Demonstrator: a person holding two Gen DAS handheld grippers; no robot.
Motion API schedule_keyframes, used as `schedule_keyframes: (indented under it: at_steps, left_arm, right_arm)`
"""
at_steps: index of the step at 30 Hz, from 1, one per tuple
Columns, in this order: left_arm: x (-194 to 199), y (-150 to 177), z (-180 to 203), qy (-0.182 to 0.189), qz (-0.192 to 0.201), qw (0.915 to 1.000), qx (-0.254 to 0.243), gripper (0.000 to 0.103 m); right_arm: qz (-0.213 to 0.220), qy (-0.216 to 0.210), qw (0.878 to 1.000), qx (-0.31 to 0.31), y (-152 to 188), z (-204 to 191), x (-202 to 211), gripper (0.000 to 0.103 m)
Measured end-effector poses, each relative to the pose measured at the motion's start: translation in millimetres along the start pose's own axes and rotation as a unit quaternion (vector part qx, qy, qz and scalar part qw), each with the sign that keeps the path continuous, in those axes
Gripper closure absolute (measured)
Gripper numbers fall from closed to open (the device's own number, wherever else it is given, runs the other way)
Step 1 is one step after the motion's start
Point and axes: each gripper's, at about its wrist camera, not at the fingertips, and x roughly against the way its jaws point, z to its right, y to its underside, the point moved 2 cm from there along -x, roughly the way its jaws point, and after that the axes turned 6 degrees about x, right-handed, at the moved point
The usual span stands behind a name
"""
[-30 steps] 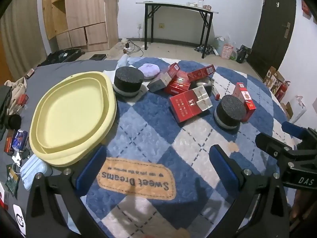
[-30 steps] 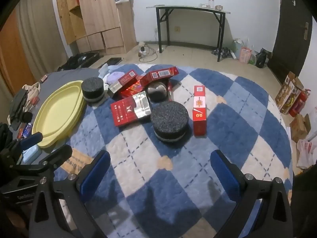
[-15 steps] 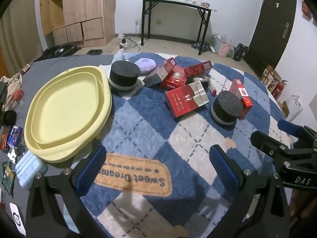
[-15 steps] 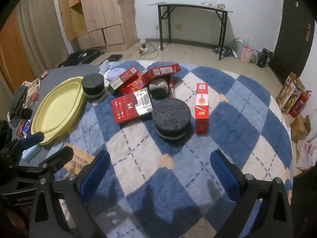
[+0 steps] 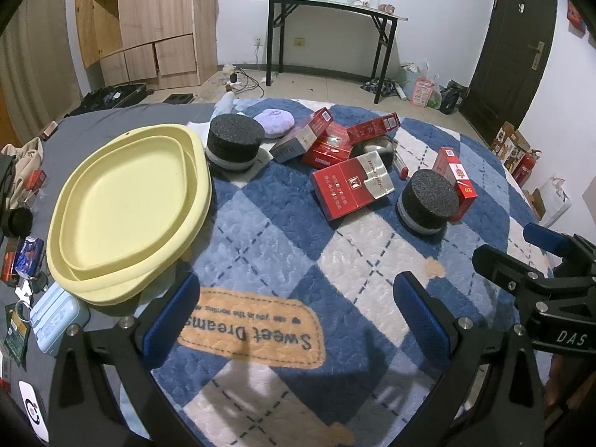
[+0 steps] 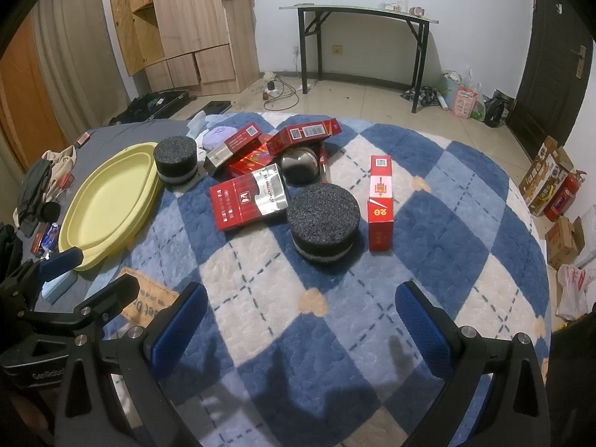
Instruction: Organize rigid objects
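A yellow tray [image 5: 123,205] lies at the left of a blue checked rug [image 5: 283,246]; it also shows in the right wrist view [image 6: 108,201]. Several red cartons [image 5: 352,188] [image 6: 247,199] lie in a loose pile beyond two black foam discs [image 5: 232,141] [image 5: 428,205] [image 6: 322,219] [image 6: 176,160]. One red carton [image 6: 380,201] lies apart beside the near disc. A shiny metal bowl [image 6: 300,165] sits in the pile. My left gripper [image 5: 298,316] is open and empty above the rug. My right gripper [image 6: 301,324] is open and empty, well short of the near disc.
A lilac pouch [image 5: 277,121] lies behind the pile. A light blue case [image 5: 56,316] and small items lie left of the tray. A black table [image 6: 357,37], a wooden cabinet [image 6: 186,26] and boxes [image 6: 547,178] stand on the floor beyond.
Both grippers have pulled back and risen slightly, so the objects look a little farther away. Nothing on the rug has moved. Both grippers stay open.
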Motion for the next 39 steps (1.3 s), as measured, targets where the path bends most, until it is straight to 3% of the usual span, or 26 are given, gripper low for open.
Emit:
schedule_keyframes:
  at_steps: [39]
  left_arm:
    - [-3.2, 2.0, 0.8, 0.005, -0.011, 0.9999, 0.009, 0.0]
  right_arm:
    - [0.001, -0.003, 1.0, -0.001, 0.8, 0.2, -1.4, 0.0]
